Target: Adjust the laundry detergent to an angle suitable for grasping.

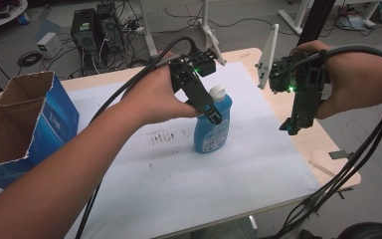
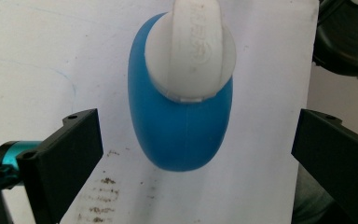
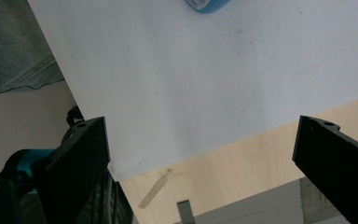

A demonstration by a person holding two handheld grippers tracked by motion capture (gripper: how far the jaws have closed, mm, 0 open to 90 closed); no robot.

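A blue bottle [image 1: 211, 130] with a white cap [image 1: 218, 91] stands upright on the white sheet [image 1: 179, 164] at the table's middle. My left gripper [image 1: 210, 110] hangs just above it, pointing down, open. In the left gripper view the bottle [image 2: 182, 130] and its cap [image 2: 191, 46] lie between and beyond the wide-apart jaws, untouched. My right gripper [image 1: 292, 125] is held over the table's right edge, pointing down, open and holding nothing. The right gripper view shows the bottle's base [image 3: 207, 4] at the top edge.
An open blue cardboard box [image 1: 22, 124] stands at the left end of the table. The bare wooden table edge [image 1: 323, 144] runs along the right, with tape strips on it. Computers and cables sit on the floor behind.
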